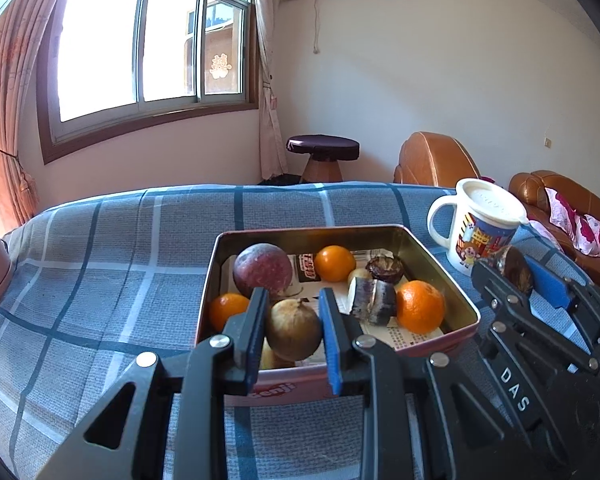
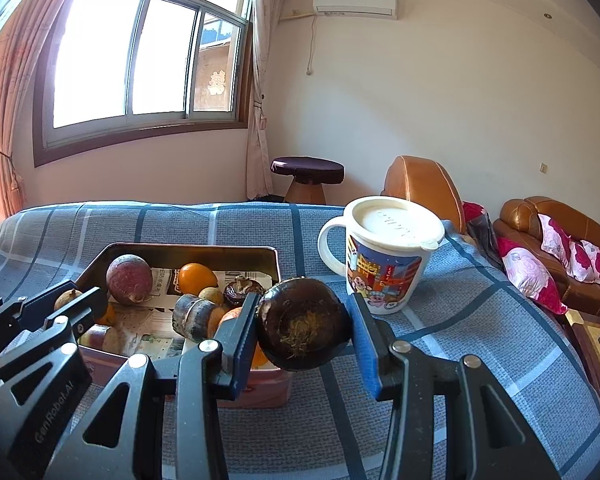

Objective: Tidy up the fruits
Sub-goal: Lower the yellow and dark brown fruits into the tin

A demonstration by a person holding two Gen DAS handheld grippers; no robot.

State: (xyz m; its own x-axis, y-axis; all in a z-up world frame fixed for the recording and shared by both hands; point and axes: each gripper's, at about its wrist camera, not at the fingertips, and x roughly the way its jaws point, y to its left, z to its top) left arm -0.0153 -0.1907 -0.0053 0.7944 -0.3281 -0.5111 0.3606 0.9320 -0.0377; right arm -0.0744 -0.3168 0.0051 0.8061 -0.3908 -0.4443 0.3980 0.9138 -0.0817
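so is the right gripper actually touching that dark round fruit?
Touching. The right wrist view shows the dark round fruit lifted beside the tin, pressed against the right gripper left finger; contact with the right finger looks likely.

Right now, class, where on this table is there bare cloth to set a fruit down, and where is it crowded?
Free: the checked cloth left of the tin, and the strip right of the lidded mug. Crowded: inside the tin, packed with oranges and other fruit, and the narrow gap between tin and mug, where the right gripper holds a dark fruit.

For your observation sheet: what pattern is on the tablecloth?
Blue-grey plaid tablecloth with dark and white stripes, clearest in the left wrist view.
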